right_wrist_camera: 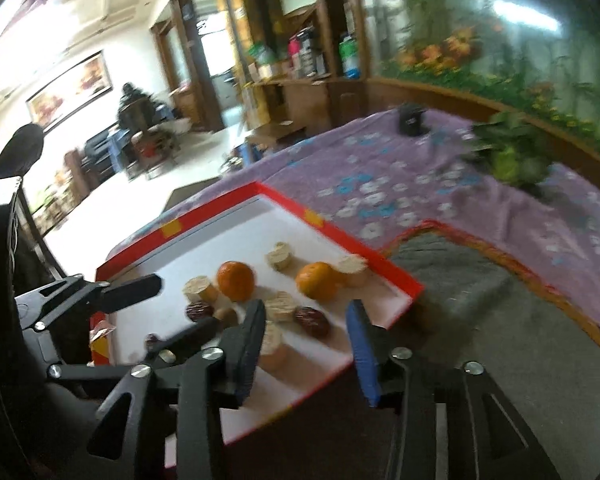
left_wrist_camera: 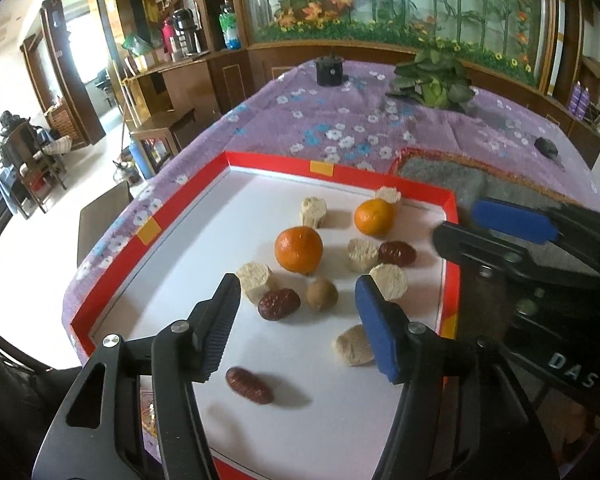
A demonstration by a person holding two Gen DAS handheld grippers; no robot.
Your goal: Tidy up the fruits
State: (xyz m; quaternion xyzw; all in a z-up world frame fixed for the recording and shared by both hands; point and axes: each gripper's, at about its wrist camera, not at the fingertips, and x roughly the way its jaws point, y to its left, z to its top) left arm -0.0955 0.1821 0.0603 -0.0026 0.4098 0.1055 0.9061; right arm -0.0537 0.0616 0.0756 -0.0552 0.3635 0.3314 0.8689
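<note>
A red-rimmed white tray (left_wrist_camera: 260,162) holds two oranges (left_wrist_camera: 299,249) (left_wrist_camera: 374,216), several beige cut chunks (left_wrist_camera: 256,281), three dark red dates (left_wrist_camera: 279,304) and a small brown longan (left_wrist_camera: 322,294). My left gripper (left_wrist_camera: 296,294) is open and empty, hovering over the tray's near half, above the date and longan. My right gripper (right_wrist_camera: 306,316) is open and empty at the tray's right edge (right_wrist_camera: 404,280); it also shows in the left wrist view (left_wrist_camera: 476,220). The right wrist view is blurred.
The tray lies on a purple floral tablecloth (left_wrist_camera: 340,128). A grey mat with an orange border (right_wrist_camera: 480,300) lies right of the tray. A potted plant (left_wrist_camera: 436,80) and a black device (left_wrist_camera: 330,68) stand at the far end.
</note>
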